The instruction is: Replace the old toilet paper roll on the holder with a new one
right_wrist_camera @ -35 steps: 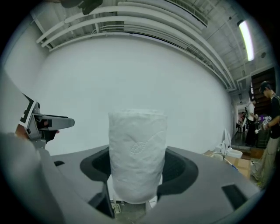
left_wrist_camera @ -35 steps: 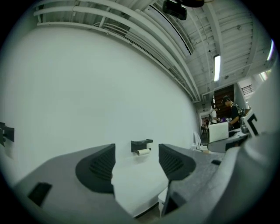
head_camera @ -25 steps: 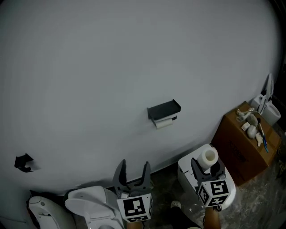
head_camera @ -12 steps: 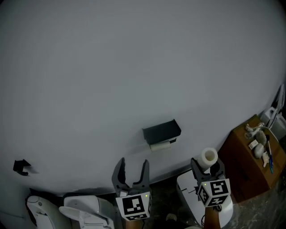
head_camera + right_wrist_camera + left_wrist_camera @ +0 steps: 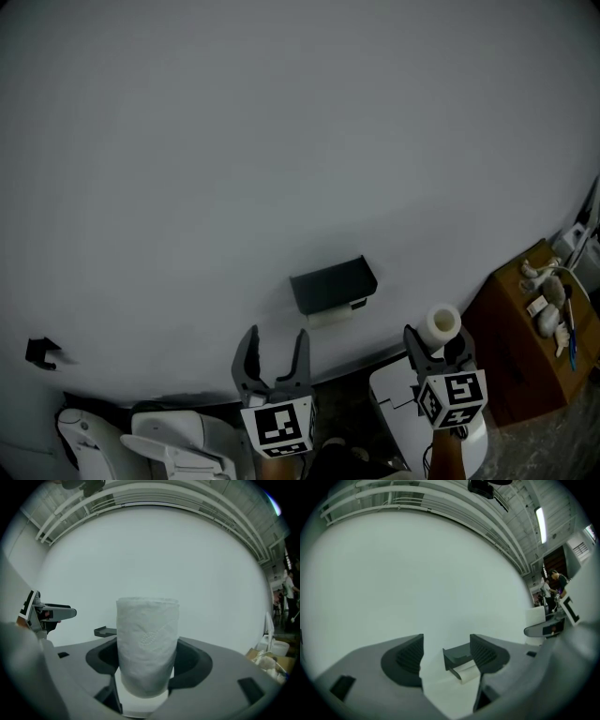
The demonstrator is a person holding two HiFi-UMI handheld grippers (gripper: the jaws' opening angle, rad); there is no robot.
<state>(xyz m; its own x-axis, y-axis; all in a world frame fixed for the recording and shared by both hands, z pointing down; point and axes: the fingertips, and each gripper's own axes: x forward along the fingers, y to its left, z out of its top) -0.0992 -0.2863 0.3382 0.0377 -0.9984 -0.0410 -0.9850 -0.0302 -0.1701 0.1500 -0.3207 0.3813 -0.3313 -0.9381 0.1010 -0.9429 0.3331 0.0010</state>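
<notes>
A black toilet paper holder (image 5: 333, 286) is fixed to the pale wall, with a thin, nearly used-up white roll (image 5: 329, 314) hanging under it. My left gripper (image 5: 273, 347) is open below the holder, short of the wall. In the left gripper view the holder (image 5: 457, 654) and old roll (image 5: 467, 672) show between the jaws, nearer the right one. My right gripper (image 5: 441, 342) is shut on a full white roll (image 5: 442, 324), held upright. That new roll (image 5: 147, 644) fills the middle of the right gripper view.
A white toilet (image 5: 173, 441) stands at the lower left. Under my right gripper sits a white lidded bin (image 5: 398, 422). At the right a brown cardboard box (image 5: 525, 337) carries small white items and a blue pen. A small black fitting (image 5: 42, 352) is on the wall, far left.
The view has tilted upward, so the holder sits lower and a bit further left in the picture and the box has slid right. Both grippers keep their place and grip.
</notes>
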